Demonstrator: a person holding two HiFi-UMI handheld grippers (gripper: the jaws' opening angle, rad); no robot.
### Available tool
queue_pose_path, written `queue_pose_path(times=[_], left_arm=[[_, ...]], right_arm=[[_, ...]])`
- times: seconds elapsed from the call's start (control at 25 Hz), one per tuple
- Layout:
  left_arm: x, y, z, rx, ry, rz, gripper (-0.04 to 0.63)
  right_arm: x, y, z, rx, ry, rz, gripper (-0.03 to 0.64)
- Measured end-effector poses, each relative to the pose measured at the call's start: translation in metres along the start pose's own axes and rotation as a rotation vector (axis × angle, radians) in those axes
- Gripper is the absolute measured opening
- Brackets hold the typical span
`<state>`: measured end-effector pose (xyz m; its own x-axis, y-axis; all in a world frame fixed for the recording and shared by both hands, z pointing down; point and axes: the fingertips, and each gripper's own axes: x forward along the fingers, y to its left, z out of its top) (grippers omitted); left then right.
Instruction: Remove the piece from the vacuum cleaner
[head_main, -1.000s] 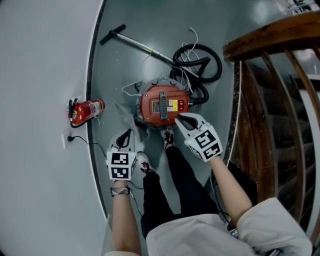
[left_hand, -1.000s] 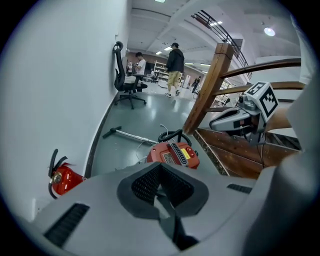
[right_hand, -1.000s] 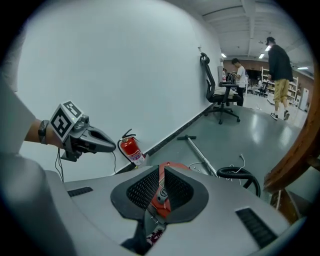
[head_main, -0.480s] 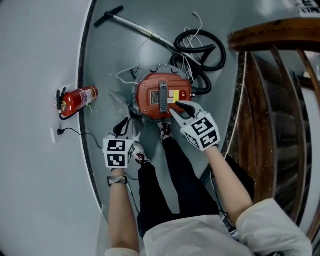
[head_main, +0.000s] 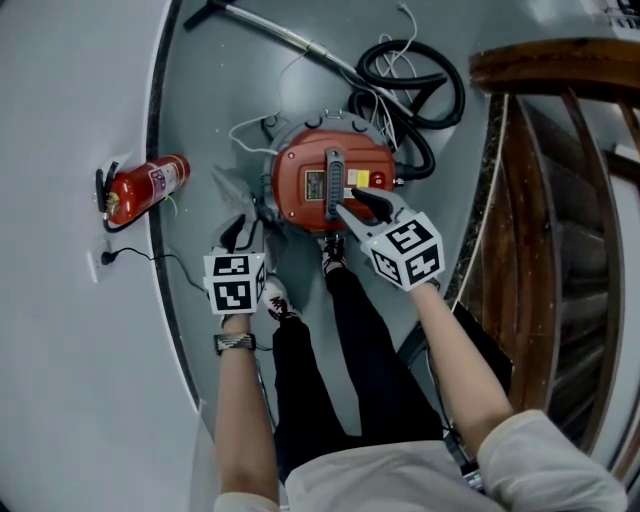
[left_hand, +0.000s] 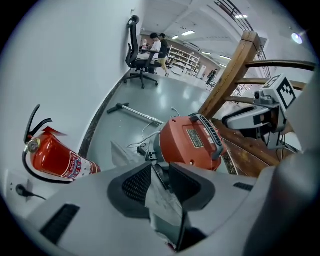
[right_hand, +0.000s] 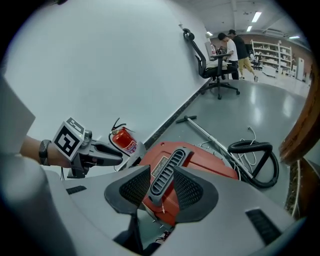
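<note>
The red vacuum cleaner (head_main: 300, 185) stands on the grey floor in front of my feet, with a grey ribbed handle (head_main: 332, 178) across its top. My right gripper (head_main: 352, 206) hovers over the lid's near right side. Its jaws have just been opening and stand open. In the right gripper view the handle (right_hand: 167, 172) shows through the gap of the gripper (right_hand: 161, 186), with no pad on it. My left gripper (head_main: 240, 230) hangs beside the cleaner's left flank. Its jaws (left_hand: 161, 177) have also just been opening, and nothing is between them. The cleaner (left_hand: 192, 142) lies just beyond them.
A red fire extinguisher (head_main: 140, 187) leans at the wall on the left. The black hose (head_main: 415, 75) and metal wand (head_main: 290, 40) lie behind the cleaner, with white cord around them. A wooden stair railing (head_main: 560, 60) runs along the right. My shoes (head_main: 335, 250) stand close to the cleaner.
Both grippers have sunk toward the vacuum cleaner. Their jaws, shut a second ago, now stand apart. The cleaner sits higher in the head view.
</note>
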<state>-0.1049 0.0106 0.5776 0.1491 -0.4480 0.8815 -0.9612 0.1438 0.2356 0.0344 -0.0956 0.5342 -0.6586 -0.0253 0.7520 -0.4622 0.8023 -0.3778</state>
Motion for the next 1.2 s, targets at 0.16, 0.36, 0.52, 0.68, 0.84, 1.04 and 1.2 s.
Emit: queue_pose_path(times=[0.16, 0.36, 0.52, 0.68, 0.84, 1.04, 1.2], left_arm=[[0.014, 0.006, -0.009, -0.031, 0.016, 0.011, 0.153], [0.021, 0.014, -0.013, -0.101, 0.005, 0.014, 0.172], [0.026, 0.02, -0.016, -0.113, 0.015, 0.035, 0.179], [0.033, 0.019, -0.018, -0.102, 0.042, 0.04, 0.192], [0.041, 0.023, -0.023, -0.116, 0.083, 0.068, 0.209], [0.044, 0.023, -0.024, -0.159, 0.081, 0.084, 0.212], [0.045, 0.023, -0.025, -0.197, 0.09, 0.084, 0.212]], right_arm=[[0.011, -0.006, -0.007, 0.054, 0.005, -0.002, 0.149], [0.023, -0.014, -0.009, 0.122, -0.001, -0.006, 0.181], [0.032, -0.017, -0.016, 0.169, -0.009, -0.01, 0.183], [0.037, -0.016, -0.019, 0.209, -0.036, -0.007, 0.184], [0.037, -0.014, -0.018, 0.207, -0.055, -0.02, 0.184], [0.039, -0.01, -0.018, 0.161, -0.046, -0.073, 0.183], [0.043, -0.009, -0.021, 0.168, -0.059, -0.099, 0.184]])
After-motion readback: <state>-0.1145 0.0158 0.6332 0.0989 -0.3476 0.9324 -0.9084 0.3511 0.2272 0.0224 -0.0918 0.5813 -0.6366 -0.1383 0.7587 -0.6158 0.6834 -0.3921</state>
